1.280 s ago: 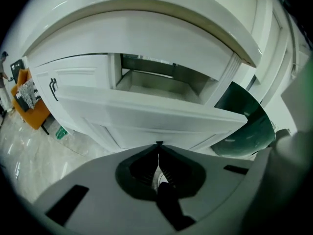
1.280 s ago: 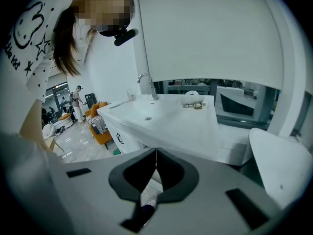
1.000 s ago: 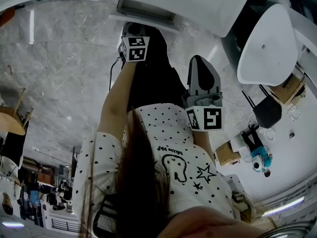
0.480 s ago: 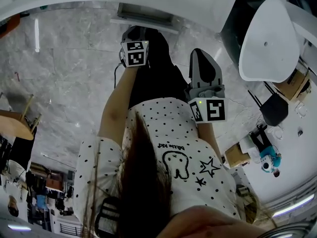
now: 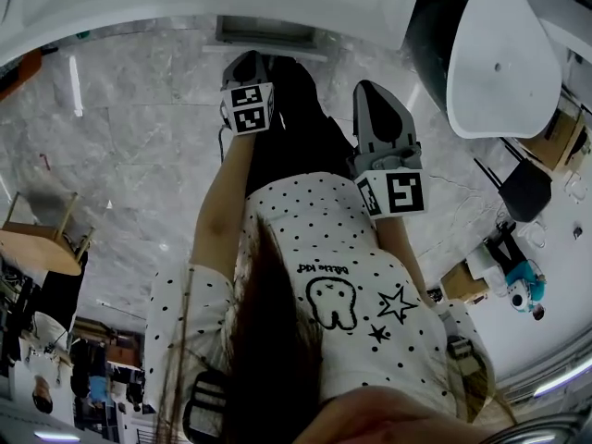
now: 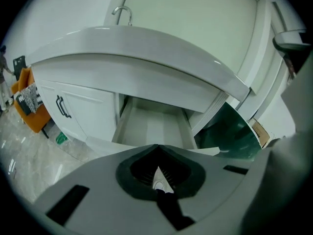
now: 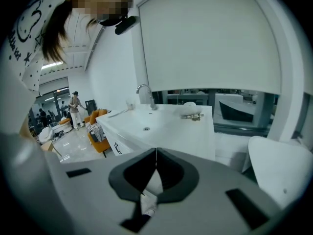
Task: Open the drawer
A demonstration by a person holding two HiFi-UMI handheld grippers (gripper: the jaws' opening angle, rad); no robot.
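My left hand-held gripper (image 6: 157, 148) and right hand-held gripper (image 7: 156, 152) are closed, empty; the drawer (image 6: 151, 126) stands open at the left's twelve o'clock.

The floor (image 5: 129, 155) is seen as polished grey stone, veined and glossy, with lights mirrored in it. The drawer (image 6: 151, 126) and the cabinet door (image 6: 85, 112) are finished in smooth white with a soft sheen, and the door handle (image 6: 61, 106) is shown as dark metal. The tap (image 6: 123, 12) is made of bright polished metal. The shells of the left gripper (image 6: 157, 153) and the right gripper (image 7: 156, 155) are formed of matt grey plastic. The shirt (image 5: 324, 239) is made of dotted white cloth.
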